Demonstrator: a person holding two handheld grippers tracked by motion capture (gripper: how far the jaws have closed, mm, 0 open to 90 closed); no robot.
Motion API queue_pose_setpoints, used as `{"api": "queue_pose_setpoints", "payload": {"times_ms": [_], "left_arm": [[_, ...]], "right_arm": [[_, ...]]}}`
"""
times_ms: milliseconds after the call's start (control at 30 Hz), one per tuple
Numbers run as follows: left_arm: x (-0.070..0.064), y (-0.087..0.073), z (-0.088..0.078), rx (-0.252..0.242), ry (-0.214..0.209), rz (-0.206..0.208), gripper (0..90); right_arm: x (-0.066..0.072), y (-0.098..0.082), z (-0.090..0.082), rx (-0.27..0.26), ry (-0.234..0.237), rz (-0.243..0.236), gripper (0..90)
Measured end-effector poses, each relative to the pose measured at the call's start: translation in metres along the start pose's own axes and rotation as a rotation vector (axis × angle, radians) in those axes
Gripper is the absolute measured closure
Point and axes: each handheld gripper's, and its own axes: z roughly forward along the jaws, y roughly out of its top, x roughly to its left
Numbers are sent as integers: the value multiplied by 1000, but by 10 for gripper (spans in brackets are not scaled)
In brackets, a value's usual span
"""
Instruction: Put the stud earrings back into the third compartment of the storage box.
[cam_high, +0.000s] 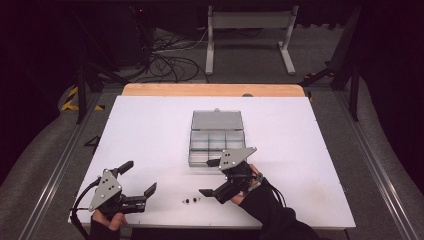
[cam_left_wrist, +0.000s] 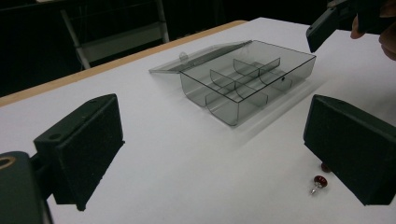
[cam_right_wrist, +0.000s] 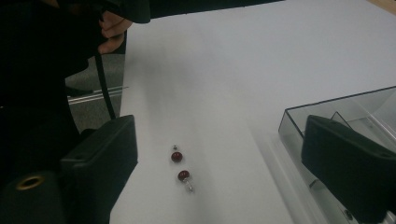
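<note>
**Two spread hand-held grippers flank a pair of red studs near an open box**

A clear, smoky compartment box (cam_high: 216, 142) sits open near the middle of the white counter (cam_high: 150, 130), its lid (cam_high: 217, 120) laid flat on the far side. Dividers split its tray into several small compartments.

Nearer the person than the box, toward its left corner, two small dark-red ball studs (cam_right_wrist: 180, 166) with thin metal pins lie just beside each other on the bare counter, well clear of the box wall.

The right hand-held gripper (cam_high: 214, 177) hovers at the box's near edge, jaws spread wide and holding nothing; one jaw sits by the box's front wall, the other points toward the studs. The left hand-held gripper (cam_high: 140, 178) rests farther left of the box at the counter's near edge, jaws likewise spread and empty, the studs just past its right jaw.
</note>
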Motion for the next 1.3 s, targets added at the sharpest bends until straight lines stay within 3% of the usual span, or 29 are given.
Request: {"api": "queue_pose_setpoints", "payload": {"times_ms": [67,167,267,467,800,1300], "left_arm": [[0,0,0,2,1,2,53],[-1,0,1,3,3,2,52],[-1,0,1,4,3,0,53],[-1,0,1,4,2,0,52],[0,0,1,4,0,-1,53],[0,0,1,7,-2,-4,53]], "right_arm": [[2,0,0,13,-17,-17,232],[10,-1,5,48,-83,-83,343],[13,-1,9,75,-86,-100,394],[12,-3,27,152,-20,-61,467],[12,-8,49,250,38,-28,515],[17,-13,70,358,66,-74,579]]}}
